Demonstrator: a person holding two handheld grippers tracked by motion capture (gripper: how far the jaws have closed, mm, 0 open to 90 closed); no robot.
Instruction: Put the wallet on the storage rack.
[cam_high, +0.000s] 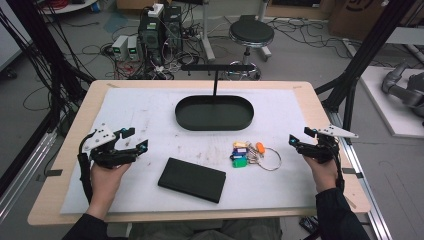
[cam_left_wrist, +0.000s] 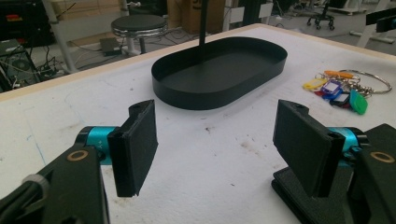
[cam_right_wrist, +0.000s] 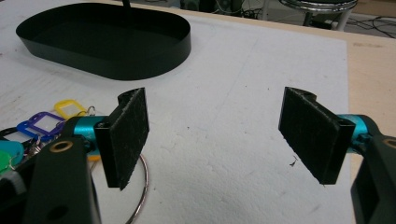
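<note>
- We see a wooden table (cam_high: 320, 107) covered by a white mat (cam_high: 150, 112), stained in places, with a person seated at the near edge and a forearm coming in at each bottom corner.
- Behind the table, on the floor, we see a round black stool (cam_high: 251, 34) and a tangle of cables and boxes (cam_high: 150, 37).
- At the far middle of the mat stands a black oval tray (cam_high: 214, 122), shallow-walled, with a thin black post (cam_high: 215, 82) rising at its far side and carrying a crossbar.
- Nearer the person, left of centre, a flat black case (cam_high: 192, 179) lies slightly askew on the mat.
- Just right of the case lies a bunch of keys (cam_high: 248, 153): coloured plastic tags in yellow, blue, orange and green on a large metal ring that reaches toward the right.
- The left gripper (cam_high: 135, 140) is held in the left hand (cam_high: 107, 175) over the mat's left side, pointing toward the middle; in the left gripper view (cam_left_wrist: 215, 144) we see its jaws spread wide with nothing between them, the case's corner just under the right jaw.
- The right gripper (cam_high: 299, 137) is held in the right hand (cam_high: 322, 167) at the mat's right edge, near the keys but apart from them; in the right gripper view (cam_right_wrist: 215, 135) its jaws stand wide apart over bare mat, the key ring lying by its left jaw.
</note>
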